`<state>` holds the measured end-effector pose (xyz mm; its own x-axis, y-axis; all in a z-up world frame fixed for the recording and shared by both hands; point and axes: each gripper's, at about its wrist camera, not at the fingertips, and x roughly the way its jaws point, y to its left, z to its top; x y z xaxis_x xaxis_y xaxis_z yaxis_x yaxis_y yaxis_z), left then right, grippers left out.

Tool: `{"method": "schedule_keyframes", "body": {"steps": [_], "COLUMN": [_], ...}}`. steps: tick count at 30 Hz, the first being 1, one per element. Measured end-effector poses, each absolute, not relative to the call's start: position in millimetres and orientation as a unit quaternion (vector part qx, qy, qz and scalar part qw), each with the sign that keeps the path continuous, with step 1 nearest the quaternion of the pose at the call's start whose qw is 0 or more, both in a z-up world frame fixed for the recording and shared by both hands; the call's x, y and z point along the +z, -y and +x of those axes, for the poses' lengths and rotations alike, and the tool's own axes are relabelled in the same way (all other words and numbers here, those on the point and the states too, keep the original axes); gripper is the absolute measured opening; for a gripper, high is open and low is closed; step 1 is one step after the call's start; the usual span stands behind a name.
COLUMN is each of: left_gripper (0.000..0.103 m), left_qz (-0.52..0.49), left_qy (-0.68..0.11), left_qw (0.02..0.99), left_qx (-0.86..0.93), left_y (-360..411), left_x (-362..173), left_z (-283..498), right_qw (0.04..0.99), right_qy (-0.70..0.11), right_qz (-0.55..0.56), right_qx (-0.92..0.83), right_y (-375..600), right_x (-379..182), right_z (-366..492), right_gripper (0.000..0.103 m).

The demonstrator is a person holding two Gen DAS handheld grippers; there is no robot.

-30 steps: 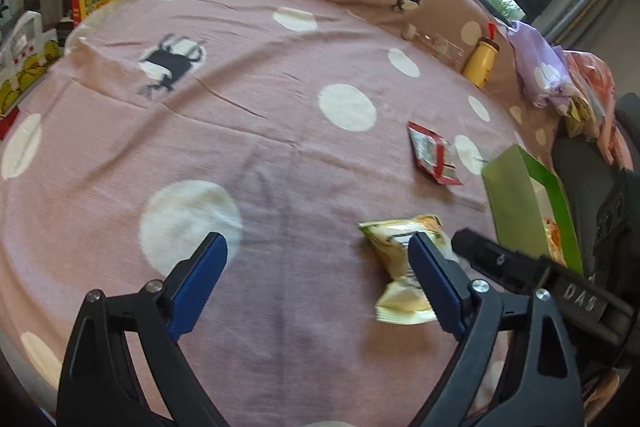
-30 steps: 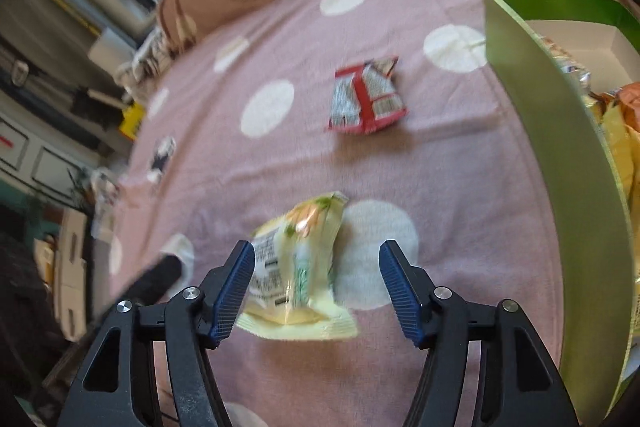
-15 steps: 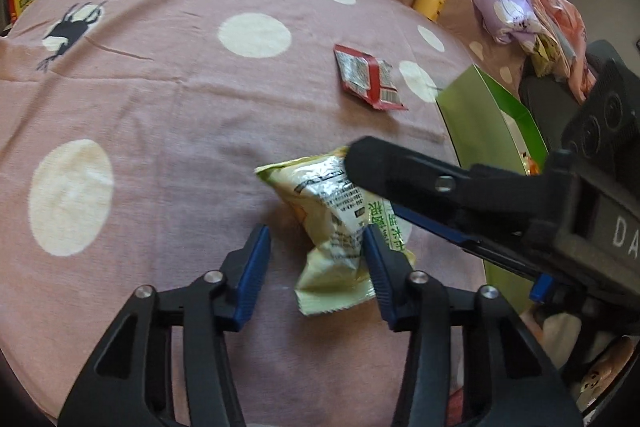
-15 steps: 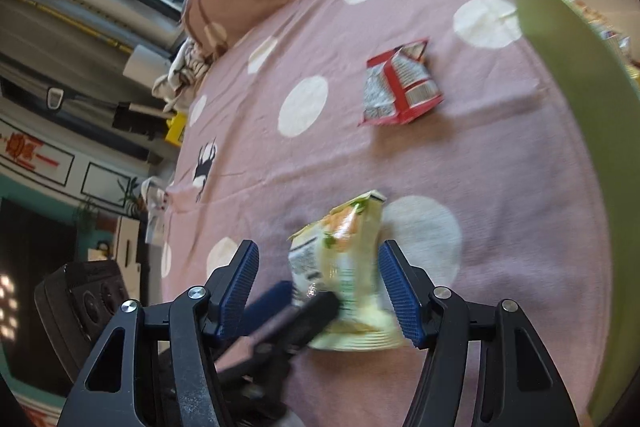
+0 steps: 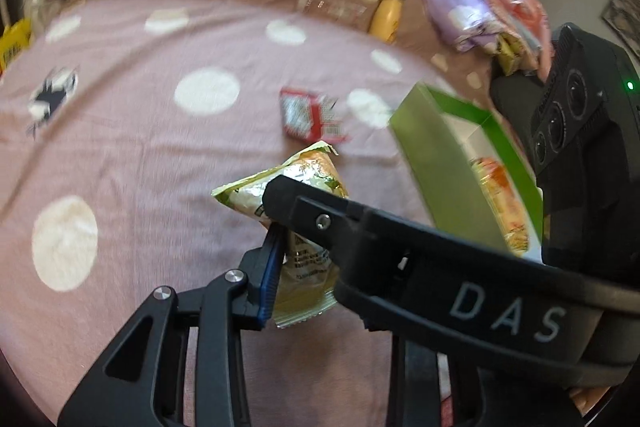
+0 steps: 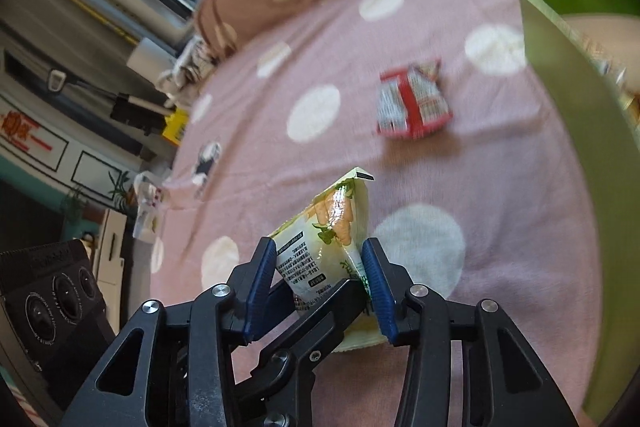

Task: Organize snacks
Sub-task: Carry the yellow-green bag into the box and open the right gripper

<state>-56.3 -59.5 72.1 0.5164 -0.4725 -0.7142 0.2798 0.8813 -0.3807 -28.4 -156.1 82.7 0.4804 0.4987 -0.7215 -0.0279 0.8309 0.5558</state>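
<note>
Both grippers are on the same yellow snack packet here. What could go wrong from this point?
Both the left gripper and right gripper are closing on one yellow packet; pulling apart could tear or crush it. The fingers cross closely and may collide. The green box wall stands close, so a swing could knock it.

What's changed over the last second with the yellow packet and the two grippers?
Both grippers have closed in on the yellow packet, which lay flat and now stands on edge between the right gripper pads. The left gripper swung over from bare blanket; both sets of jaws are closing on it. The red packet and green box stayed put.
</note>
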Motion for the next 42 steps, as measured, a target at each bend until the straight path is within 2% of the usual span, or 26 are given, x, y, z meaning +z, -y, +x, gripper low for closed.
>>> {"method": "schedule_keyframes", "body": {"steps": [10,24,42], "left_gripper": [0.031,0.031,0.031], "left_qz": [-0.075,-0.004,0.006], "left_qy": [-0.371,-0.351,-0.419], "left_qw": [0.883,0.849,0.783], "left_qx": [-0.279,-0.396,-0.460], "left_y": [106,215,278], "left_x": [118,131,99], "left_z": [-68,-67,-54], "right_qw": [0.867,0.886,0.851], "right_qy": [-0.396,-0.315,-0.336], "right_qz": [0.264,0.338,0.394], "right_qx": [0.150,0.030,-0.090], "right_y": [203,315,378], "right_x": [130,144,114], "right_z": [-53,-91,-104], "right_gripper": [0.048,0.048,0.048]}}
